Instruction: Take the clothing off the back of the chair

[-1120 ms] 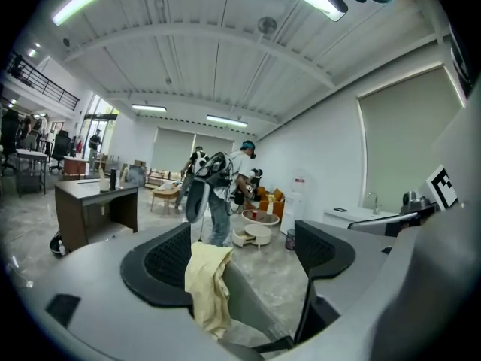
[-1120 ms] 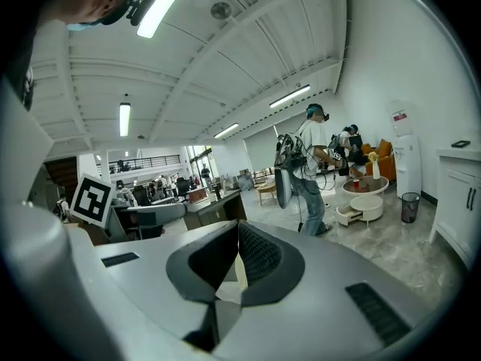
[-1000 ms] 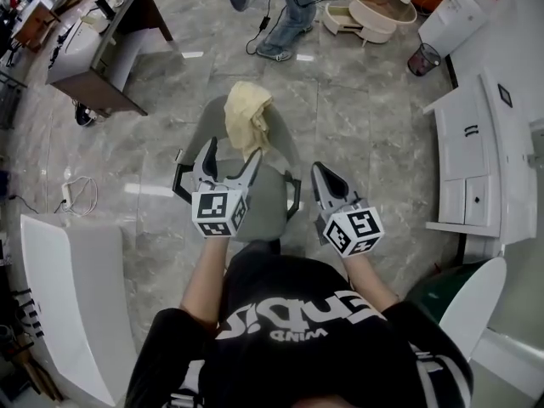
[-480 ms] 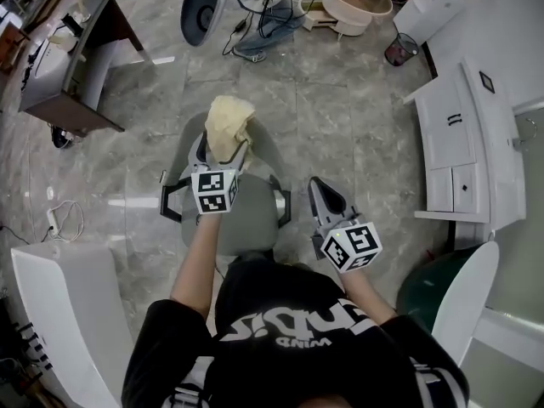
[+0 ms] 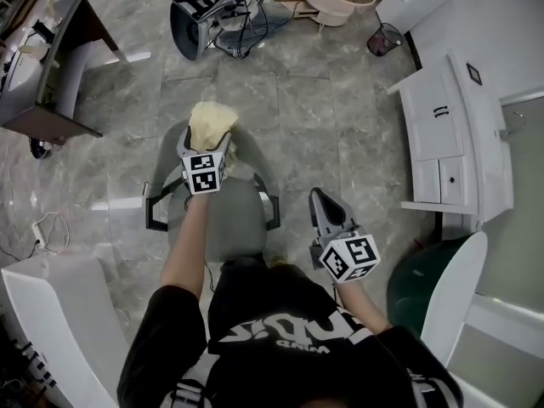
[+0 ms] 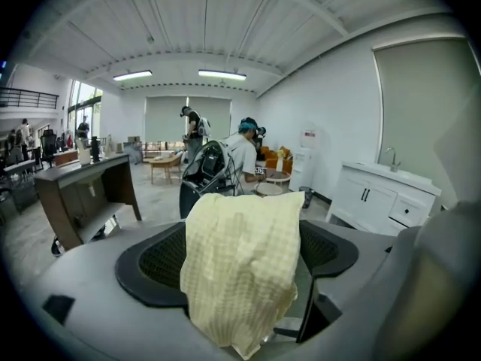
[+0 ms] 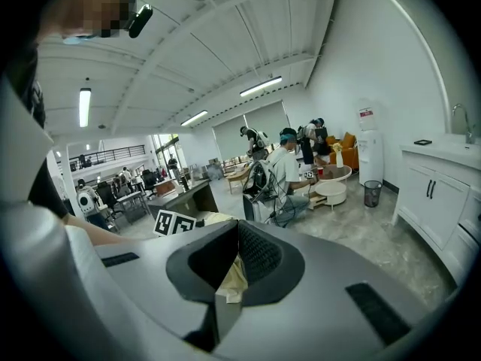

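Observation:
A pale yellow checked garment (image 5: 208,124) hangs over the back of a grey chair (image 5: 223,219) with black armrests. My left gripper (image 5: 206,147) reaches over the seat to the chair back. Its jaws have just been opening, and they stand wide on either side of the garment (image 6: 240,269) without pressing on it. My right gripper (image 5: 321,201) hovers beside the chair's right armrest, apart from the garment, its jaws together with nothing seen held. In the right gripper view the left gripper's marker cube (image 7: 173,222) shows beyond the closed jaws.
White cabinets (image 5: 450,134) line the right side. A dark desk (image 5: 42,83) stands at the upper left, a black chair with cables (image 5: 200,11) beyond the grey one. A white curved panel (image 5: 59,313) lies at the lower left. People (image 6: 244,160) work farther back.
My left gripper has moved forward and down from above the seat to the garment on the chair back. The right gripper has shifted only a little.

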`<state>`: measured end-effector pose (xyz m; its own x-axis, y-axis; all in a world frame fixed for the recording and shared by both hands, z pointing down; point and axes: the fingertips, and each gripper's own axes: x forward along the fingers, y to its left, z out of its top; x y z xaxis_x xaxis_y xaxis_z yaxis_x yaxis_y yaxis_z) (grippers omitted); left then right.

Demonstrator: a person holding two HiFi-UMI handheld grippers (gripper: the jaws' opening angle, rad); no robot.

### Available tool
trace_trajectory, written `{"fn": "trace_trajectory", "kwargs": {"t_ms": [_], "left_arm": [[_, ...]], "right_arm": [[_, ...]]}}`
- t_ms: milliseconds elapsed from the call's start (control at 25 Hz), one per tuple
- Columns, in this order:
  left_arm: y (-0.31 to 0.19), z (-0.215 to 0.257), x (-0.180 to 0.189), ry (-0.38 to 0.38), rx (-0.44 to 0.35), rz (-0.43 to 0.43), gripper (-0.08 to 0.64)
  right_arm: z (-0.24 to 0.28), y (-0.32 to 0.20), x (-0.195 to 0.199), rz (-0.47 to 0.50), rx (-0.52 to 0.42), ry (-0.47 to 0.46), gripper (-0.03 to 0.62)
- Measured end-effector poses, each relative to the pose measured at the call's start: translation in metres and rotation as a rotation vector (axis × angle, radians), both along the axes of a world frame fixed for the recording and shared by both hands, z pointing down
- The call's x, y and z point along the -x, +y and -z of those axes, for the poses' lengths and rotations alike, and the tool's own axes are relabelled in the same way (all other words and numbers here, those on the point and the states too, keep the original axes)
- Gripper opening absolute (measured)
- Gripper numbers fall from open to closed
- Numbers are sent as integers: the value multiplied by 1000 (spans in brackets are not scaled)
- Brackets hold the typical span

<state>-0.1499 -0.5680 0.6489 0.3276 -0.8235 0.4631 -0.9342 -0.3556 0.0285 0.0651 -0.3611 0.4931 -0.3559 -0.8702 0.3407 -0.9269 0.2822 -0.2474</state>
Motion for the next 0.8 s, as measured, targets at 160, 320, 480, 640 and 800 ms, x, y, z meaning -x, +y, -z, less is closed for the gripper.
{"fn": "trace_trajectory", "kwargs": {"t_ms": [160,320,480,640,800], "left_arm": [[-11,-13,-2,1,31,-7,457],[-19,-18,-5,-5,50,-2,456],[-20,-20,-6,17,44,3,414],[-18,-22,1,30,52,26,260],[-18,-20,6,10,54,31,193]], "right_arm": [[-2,-5,-4,-20,11,4,14],[-5,-9,-4,-29,24,3,14],[-9,-11,-3,-31,31,3,14],[-12,-11,-3,-42,37,3,14],[-13,-7,-3,-49,40,7,14]]}}
